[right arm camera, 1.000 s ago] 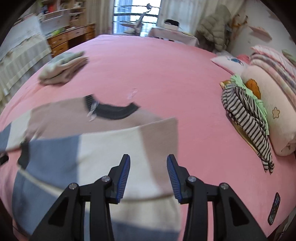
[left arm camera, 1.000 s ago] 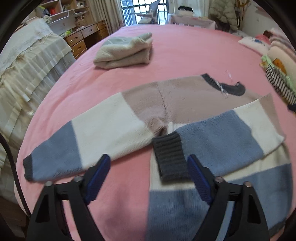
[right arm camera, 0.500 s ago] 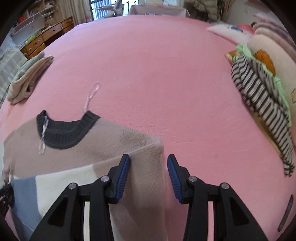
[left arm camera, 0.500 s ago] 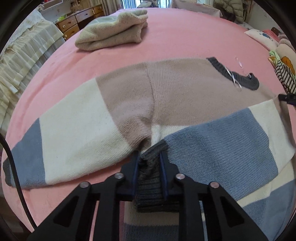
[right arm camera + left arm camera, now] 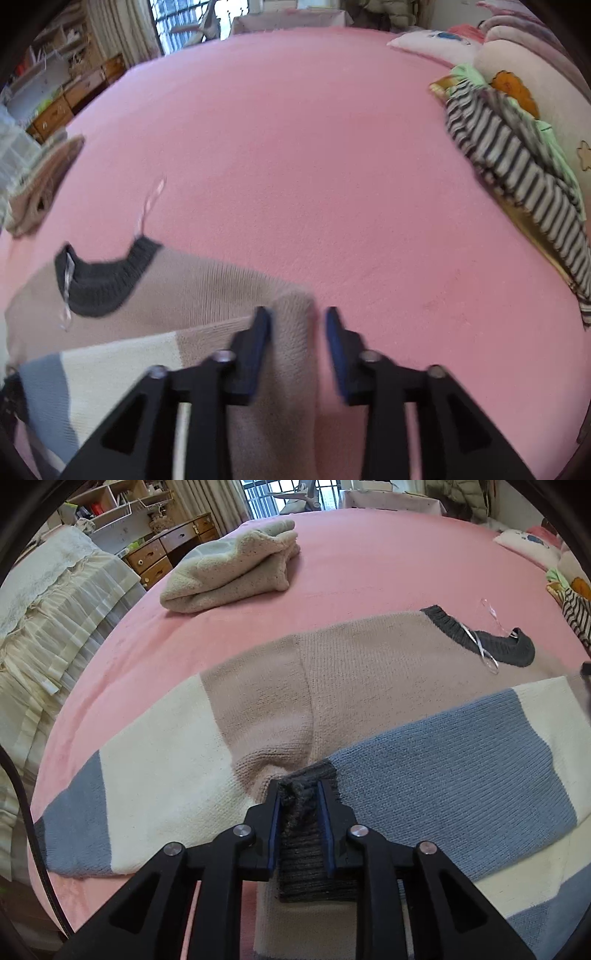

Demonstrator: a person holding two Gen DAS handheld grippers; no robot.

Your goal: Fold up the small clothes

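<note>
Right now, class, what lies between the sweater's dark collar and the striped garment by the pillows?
Bare pink bedsheet, in the right wrist view, between the collar and the striped garment.

Sweater [image 5: 369, 686] lies on bed [image 5: 369, 561]; folded garment [image 5: 236, 572] behind it.
</note>
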